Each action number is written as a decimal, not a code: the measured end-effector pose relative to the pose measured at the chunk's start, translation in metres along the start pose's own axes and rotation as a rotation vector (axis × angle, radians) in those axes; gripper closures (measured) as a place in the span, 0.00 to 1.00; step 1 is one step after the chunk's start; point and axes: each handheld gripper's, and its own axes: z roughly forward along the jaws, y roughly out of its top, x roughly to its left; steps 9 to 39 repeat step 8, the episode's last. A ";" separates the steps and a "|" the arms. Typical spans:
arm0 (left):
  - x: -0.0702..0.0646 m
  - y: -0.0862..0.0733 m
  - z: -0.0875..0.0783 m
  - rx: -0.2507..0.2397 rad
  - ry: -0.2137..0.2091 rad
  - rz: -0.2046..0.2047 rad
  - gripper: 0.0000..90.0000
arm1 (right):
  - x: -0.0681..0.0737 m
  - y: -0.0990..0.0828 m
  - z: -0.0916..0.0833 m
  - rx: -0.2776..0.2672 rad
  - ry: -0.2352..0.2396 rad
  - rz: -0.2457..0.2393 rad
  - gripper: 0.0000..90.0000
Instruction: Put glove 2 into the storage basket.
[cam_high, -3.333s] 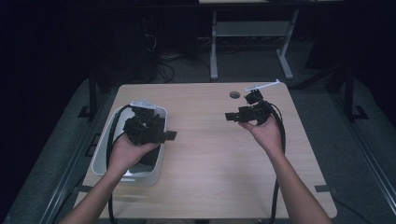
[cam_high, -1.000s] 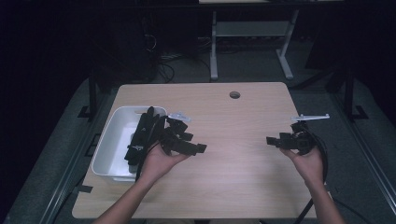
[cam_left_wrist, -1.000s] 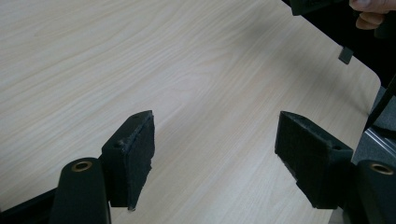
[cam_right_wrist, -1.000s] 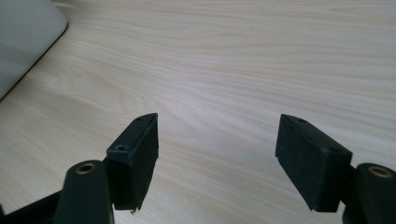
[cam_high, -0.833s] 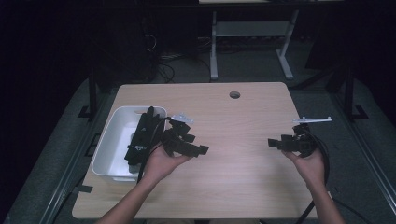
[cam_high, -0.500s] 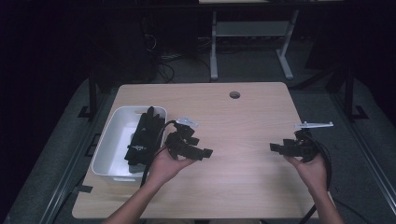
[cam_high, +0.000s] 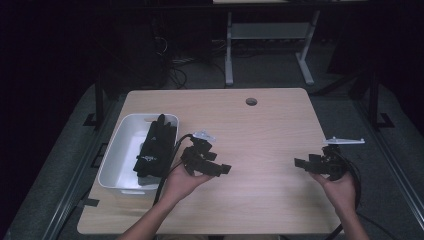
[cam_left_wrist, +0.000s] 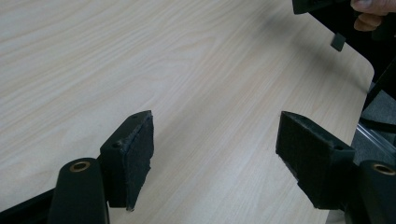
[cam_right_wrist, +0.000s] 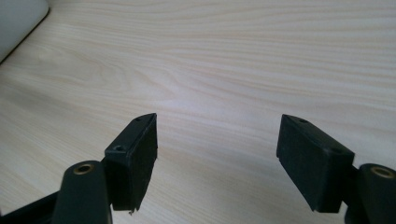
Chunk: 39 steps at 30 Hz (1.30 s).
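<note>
Black glove (cam_high: 154, 147), soft fabric with a small pale mark near the cuff, draped lengthwise over the right-hand rim of the white bin (cam_high: 119, 150), fingers pointing away from the person. Bin of smooth plastic, rectangular with rounded corners and a handle slot in the far wall, otherwise bare white floor; set at the left side of the table.

Just right of the bin, left gripper (cam_high: 222, 169), matte black with a grey three-cornered plate on top, held over bare tabletop, jaws spread wide with nothing between them. In the left gripper view, left gripper (cam_left_wrist: 215, 149) with rough felt-like black pads (cam_left_wrist: 140, 154) on blocky jaw ends, brass-ringed screw holes lower down. Well apart, near the right edge, right gripper (cam_high: 301, 163), likewise spread wide and holding nothing; same blocky pads in the right gripper view around right gripper (cam_right_wrist: 217, 149), with a corner of the bin at the top left.

Table (cam_high: 260, 125) of pale wood-grain laminate, rounded corners, a round cable hole (cam_high: 251, 101) near the far edge. Around it, grey carpet, dark room, a white-legged desk frame (cam_high: 270, 45) behind.
</note>
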 end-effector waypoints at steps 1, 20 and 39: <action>0.000 -0.001 0.001 -0.002 -0.002 -0.004 0.31 | -0.001 -0.002 0.000 0.000 0.004 0.007 0.32; -0.002 -0.004 0.002 0.001 -0.007 0.001 0.30 | -0.001 -0.008 0.001 0.002 0.006 0.001 0.31; -0.002 -0.004 0.002 0.001 -0.007 0.001 0.30 | -0.001 -0.008 0.001 0.002 0.006 0.001 0.31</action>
